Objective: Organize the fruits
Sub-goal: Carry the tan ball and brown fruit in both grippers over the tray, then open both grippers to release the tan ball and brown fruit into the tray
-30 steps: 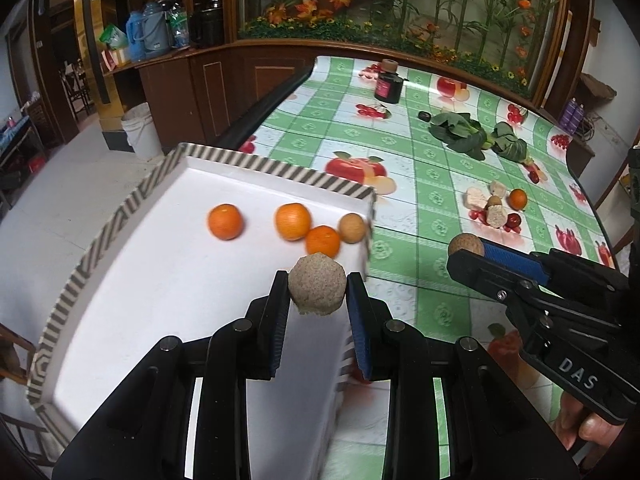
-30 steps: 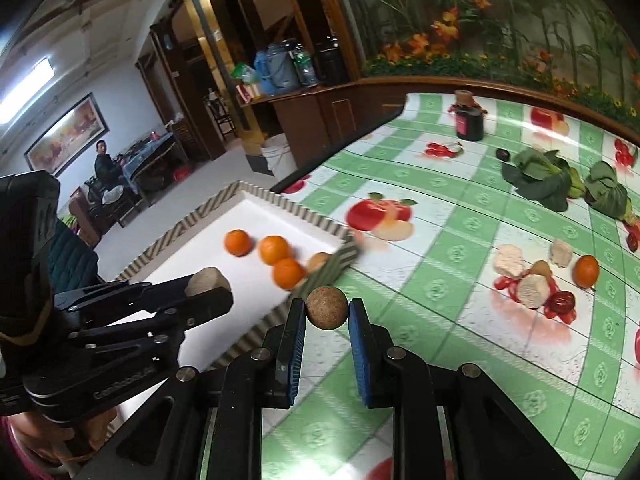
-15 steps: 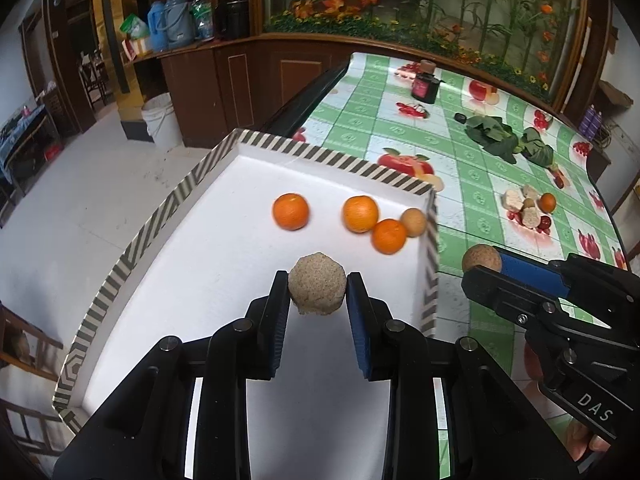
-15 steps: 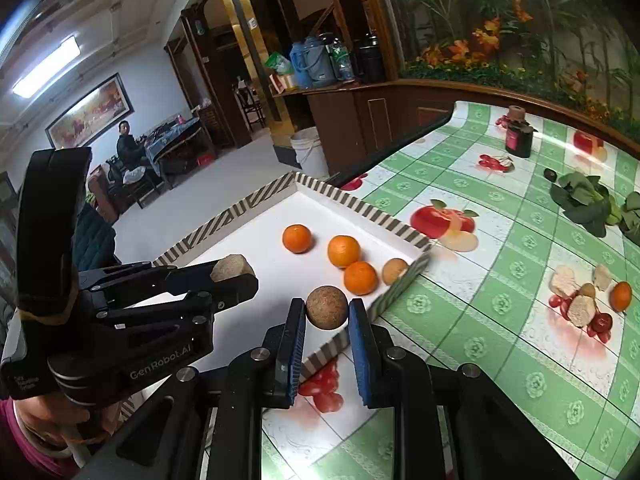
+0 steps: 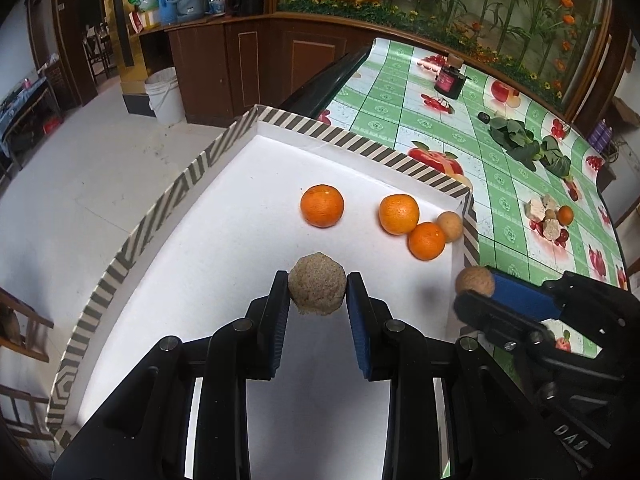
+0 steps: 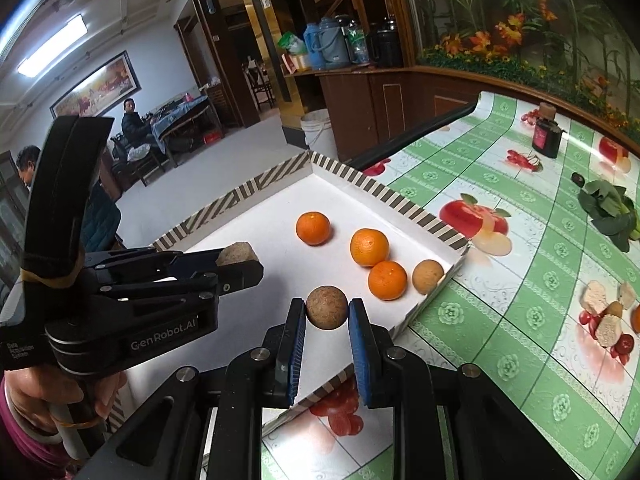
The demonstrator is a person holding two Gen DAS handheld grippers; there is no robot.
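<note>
Both claws angled down over tray.

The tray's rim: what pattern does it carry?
Dark and pale diagonal stripes on the tray's rim, clearest in the left wrist view.

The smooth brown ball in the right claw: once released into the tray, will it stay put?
Probably not: the brown ball looks round and smooth, so it could roll on the flat tray. The striped rim should stop it. It seems rigid, undented by the pads.

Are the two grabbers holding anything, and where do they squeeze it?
Yes. The left gripper squeezes a rough beige ball by its two sides. The right gripper squeezes a smooth brown ball by its sides too.
</note>
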